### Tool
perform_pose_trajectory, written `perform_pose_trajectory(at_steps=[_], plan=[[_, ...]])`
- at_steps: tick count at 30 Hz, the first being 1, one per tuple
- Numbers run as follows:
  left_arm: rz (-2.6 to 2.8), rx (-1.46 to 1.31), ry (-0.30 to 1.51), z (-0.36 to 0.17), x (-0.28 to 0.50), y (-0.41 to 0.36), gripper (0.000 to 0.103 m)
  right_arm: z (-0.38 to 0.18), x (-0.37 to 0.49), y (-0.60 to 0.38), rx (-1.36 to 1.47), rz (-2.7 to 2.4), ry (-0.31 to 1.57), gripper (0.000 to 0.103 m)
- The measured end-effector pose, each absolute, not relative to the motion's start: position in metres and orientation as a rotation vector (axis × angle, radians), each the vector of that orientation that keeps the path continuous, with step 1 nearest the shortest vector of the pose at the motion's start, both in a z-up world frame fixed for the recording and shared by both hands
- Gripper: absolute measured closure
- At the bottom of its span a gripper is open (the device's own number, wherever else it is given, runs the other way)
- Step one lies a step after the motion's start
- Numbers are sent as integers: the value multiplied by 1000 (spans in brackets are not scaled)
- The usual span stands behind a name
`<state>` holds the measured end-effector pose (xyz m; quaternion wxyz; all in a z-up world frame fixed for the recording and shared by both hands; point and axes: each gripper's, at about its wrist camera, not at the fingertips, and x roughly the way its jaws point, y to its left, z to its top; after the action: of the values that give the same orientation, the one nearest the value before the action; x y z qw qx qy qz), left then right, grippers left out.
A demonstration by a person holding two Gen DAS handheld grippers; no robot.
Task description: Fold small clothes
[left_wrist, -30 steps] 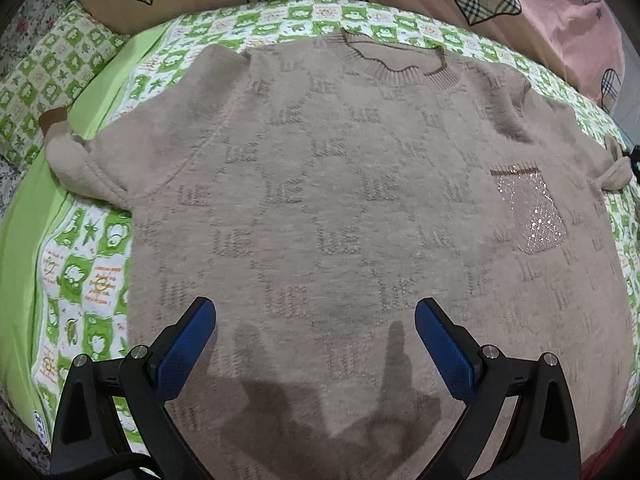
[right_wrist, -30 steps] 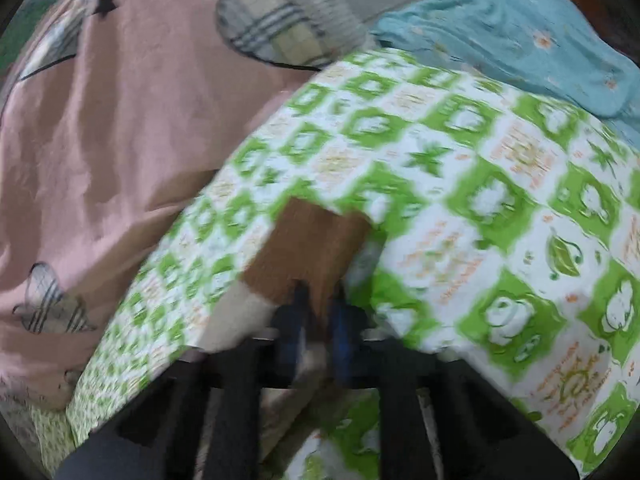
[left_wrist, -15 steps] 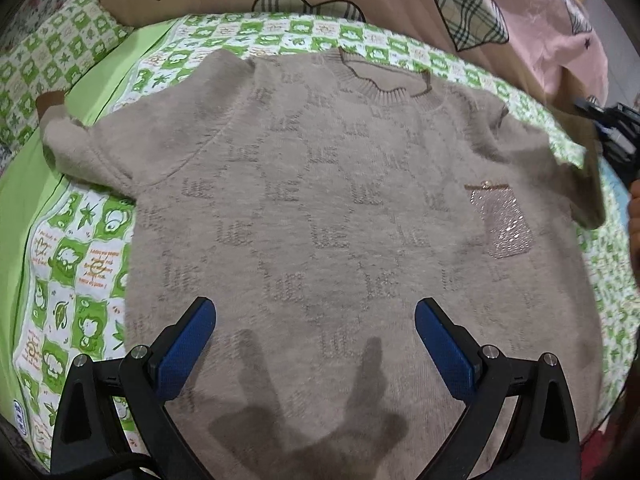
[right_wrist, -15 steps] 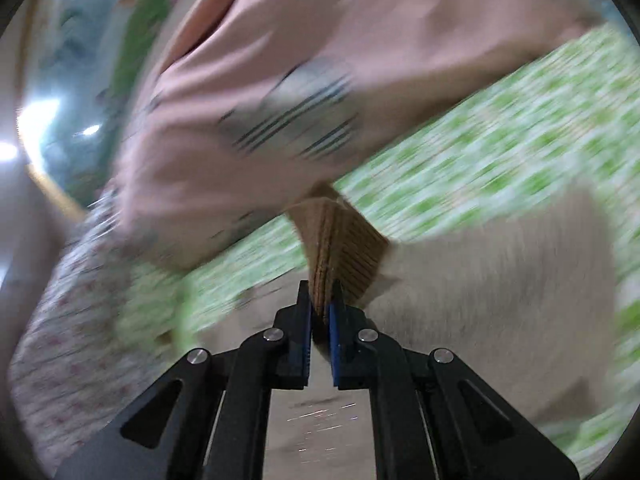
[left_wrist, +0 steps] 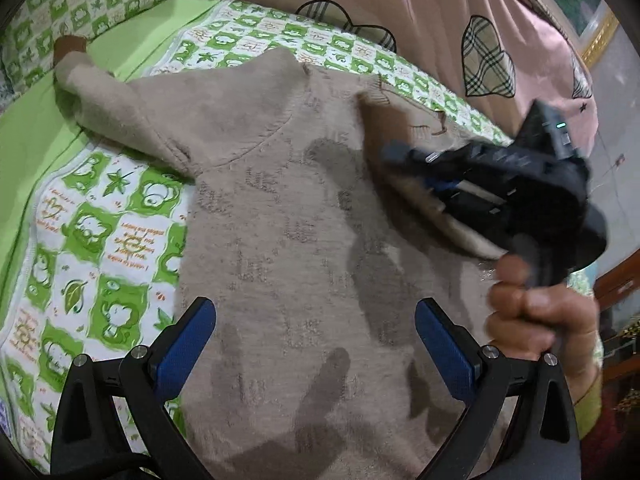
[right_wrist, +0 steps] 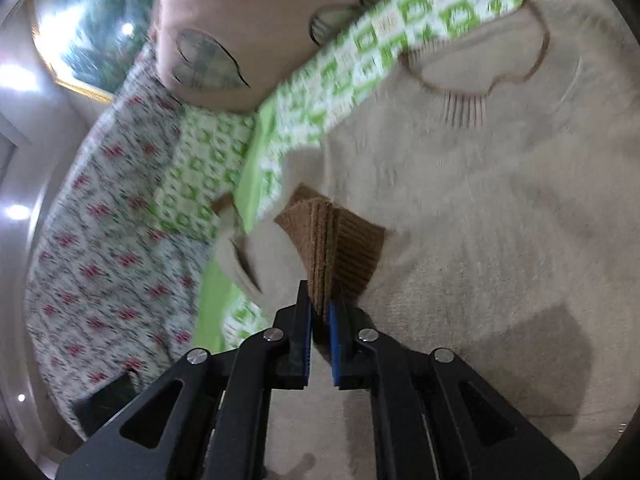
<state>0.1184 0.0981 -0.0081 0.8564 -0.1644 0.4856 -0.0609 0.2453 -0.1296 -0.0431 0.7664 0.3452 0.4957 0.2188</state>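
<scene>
A beige knit sweater [left_wrist: 280, 208] lies flat on a green-and-white patterned sheet [left_wrist: 100, 232]. My left gripper [left_wrist: 316, 344] is open and empty, hovering over the sweater's lower part. My right gripper [right_wrist: 319, 312] is shut on the sweater's brown ribbed sleeve cuff [right_wrist: 340, 240] and holds that sleeve over the sweater's body, below the neckline [right_wrist: 480, 76]. In the left wrist view the right gripper [left_wrist: 408, 156] sits over the sweater's right side, with the folded sleeve under it. The other sleeve [left_wrist: 100, 92] stretches out to the left, its brown cuff [left_wrist: 70, 46] at the end.
A pink quilt with plaid hearts [left_wrist: 440, 20] is heaped along the bed's far edge. A floral cover [right_wrist: 100, 240] lies beyond the green sheet. The person's hand [left_wrist: 532, 312] grips the right tool close to my left gripper's right finger.
My right gripper has carried the right sleeve cuff from the bed's edge inward over the sweater's body. My left gripper stayed open and its view has shifted right, closer to the sweater.
</scene>
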Motion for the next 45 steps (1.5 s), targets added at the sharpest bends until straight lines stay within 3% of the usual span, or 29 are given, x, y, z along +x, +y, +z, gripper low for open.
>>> perform_pose_trajectory(at_steps=[2,4,12,13,14,15,17,25,35,42,43,44,45], plan=[[-144,-351,1010,-7,122,97,3,-52,247,-132,771,478,1126,80],[-165,-355,999,-7,131,96,3,-55,244,-140,789,483,1132,45],[-253,-472,1054,-37,215,89,6,3,191,-199,710,372,932,43],[-253,-477,1052,-41,224,87,13,8,183,-207,714,353,915,43],[-249,-472,1043,-43,231,84,31,12,172,-216,718,330,902,43],[-241,-453,1036,-43,237,81,42,14,162,-226,722,303,894,43],[-269,-446,1029,-45,244,74,95,17,142,-243,734,254,876,43],[-171,-353,828,1,219,96,97,24,112,-299,722,56,836,43],[-97,-337,913,-36,228,110,97,24,163,-351,520,-145,888,42],[-73,-385,923,-41,225,120,97,-19,224,-369,442,-145,1039,42],[-68,-372,920,-40,225,118,97,-24,226,-367,436,-133,1049,45],[-64,-359,918,-38,224,116,97,-30,228,-366,437,-111,1064,58],[-67,-351,916,-36,224,114,97,-31,228,-365,433,-107,1072,93]])
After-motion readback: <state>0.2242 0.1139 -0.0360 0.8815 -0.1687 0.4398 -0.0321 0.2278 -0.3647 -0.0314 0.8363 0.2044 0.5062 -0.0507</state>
